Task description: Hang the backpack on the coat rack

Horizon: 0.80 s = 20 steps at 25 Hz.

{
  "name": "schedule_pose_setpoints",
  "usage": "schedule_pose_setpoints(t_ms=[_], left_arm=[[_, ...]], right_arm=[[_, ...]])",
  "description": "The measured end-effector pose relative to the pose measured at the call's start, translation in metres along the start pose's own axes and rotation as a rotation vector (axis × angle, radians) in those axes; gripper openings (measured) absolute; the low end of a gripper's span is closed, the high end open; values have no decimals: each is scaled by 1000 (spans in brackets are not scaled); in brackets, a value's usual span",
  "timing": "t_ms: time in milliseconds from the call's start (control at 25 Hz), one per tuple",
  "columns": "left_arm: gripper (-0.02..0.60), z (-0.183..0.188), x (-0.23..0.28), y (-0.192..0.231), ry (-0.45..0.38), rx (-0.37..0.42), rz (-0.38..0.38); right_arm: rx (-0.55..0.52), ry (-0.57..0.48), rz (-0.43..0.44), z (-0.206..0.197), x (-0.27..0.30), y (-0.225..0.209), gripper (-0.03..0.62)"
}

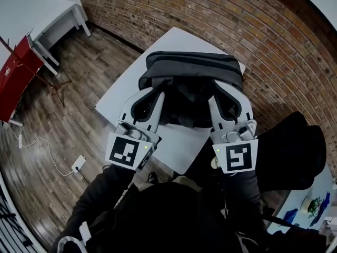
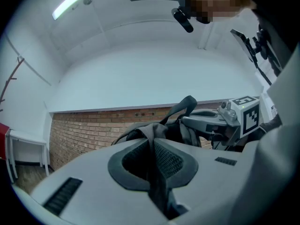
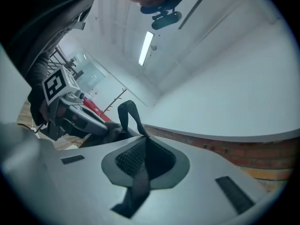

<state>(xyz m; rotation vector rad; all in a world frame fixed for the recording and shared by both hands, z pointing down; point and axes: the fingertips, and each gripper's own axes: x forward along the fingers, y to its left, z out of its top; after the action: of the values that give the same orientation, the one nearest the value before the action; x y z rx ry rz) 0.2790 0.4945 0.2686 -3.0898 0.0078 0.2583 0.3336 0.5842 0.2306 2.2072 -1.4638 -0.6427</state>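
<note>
Brick wall (image 1: 210, 15) rises just behind the table (image 1: 176, 41) bearing the backpack (image 1: 189, 73).

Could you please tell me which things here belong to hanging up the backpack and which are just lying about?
Job: backpack; left gripper and right gripper, each with jaws shut on a strap; what looks like the coat rack.
Lying about: white table under the backpack; white desk; black chair; floor socket with its cable.
</note>
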Motion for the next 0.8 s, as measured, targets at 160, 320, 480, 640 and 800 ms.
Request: schedule_pose_setpoints(t_ms=[160, 320, 480, 640, 800], left_arm=[[41, 10, -4, 7, -15, -16, 25], [40, 14, -13, 12, -23, 2, 69], [40, 16, -26, 30, -20, 27, 180], [40, 22, -53, 54, -15, 48, 298], [40, 41, -115, 78, -6, 75, 430]], right_arm=[[92, -42, 3, 14, 11, -2, 21], [139, -84, 19, 22, 13, 3, 21], [170, -167, 90, 31, 32, 14, 21], [210, -236, 177, 44, 55, 38, 20], [259, -307, 275, 85, 68, 86, 20]])
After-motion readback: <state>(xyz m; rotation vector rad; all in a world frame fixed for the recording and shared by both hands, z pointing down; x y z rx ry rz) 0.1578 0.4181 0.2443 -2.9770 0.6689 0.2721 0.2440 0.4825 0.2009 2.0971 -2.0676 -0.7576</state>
